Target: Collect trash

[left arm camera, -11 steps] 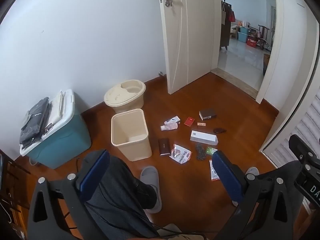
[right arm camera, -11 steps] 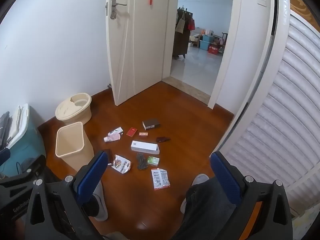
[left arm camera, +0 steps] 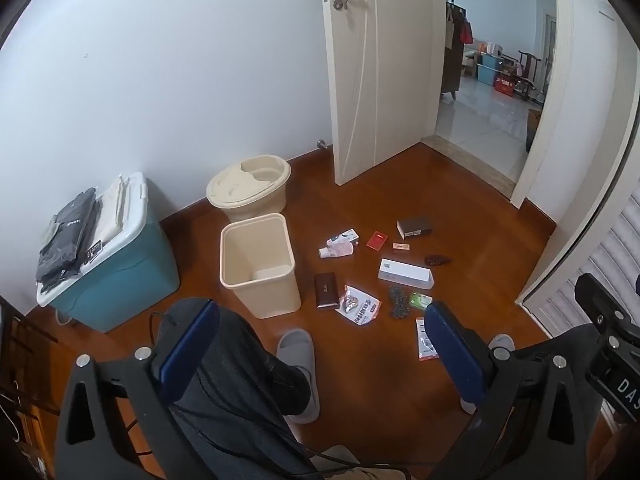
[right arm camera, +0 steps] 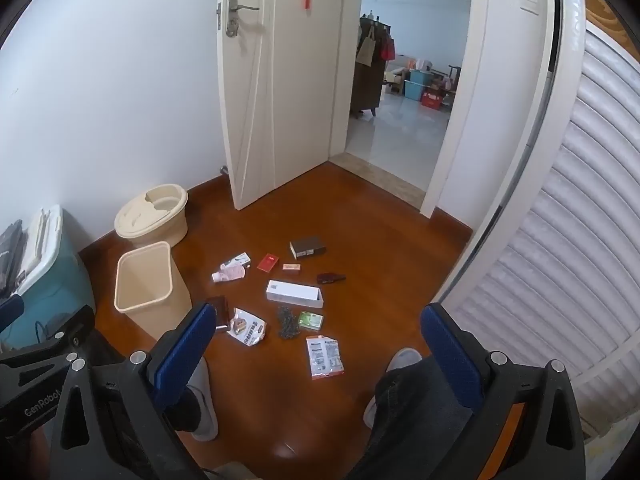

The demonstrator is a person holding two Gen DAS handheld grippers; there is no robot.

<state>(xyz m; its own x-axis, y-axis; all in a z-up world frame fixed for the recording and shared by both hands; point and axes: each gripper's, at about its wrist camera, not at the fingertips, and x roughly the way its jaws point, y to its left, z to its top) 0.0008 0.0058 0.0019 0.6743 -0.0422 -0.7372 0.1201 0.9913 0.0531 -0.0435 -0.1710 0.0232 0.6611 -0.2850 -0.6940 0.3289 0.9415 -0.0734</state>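
Jaws of both the left gripper (left arm camera: 320, 344) and right gripper (right arm camera: 316, 344) stand wide, empty, above the floor (right arm camera: 360, 216). Scattered trash, including a white box (right arm camera: 294, 293), lies at 12 o'clock; beige bin (right arm camera: 146, 280) at 10 o'clock.

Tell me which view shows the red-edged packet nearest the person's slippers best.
The right wrist view: the red-edged packet lies whole and unobstructed on the floor between the fingers. In the left wrist view the same packet is partly hidden behind the blue pad of one finger, so only part of it shows.
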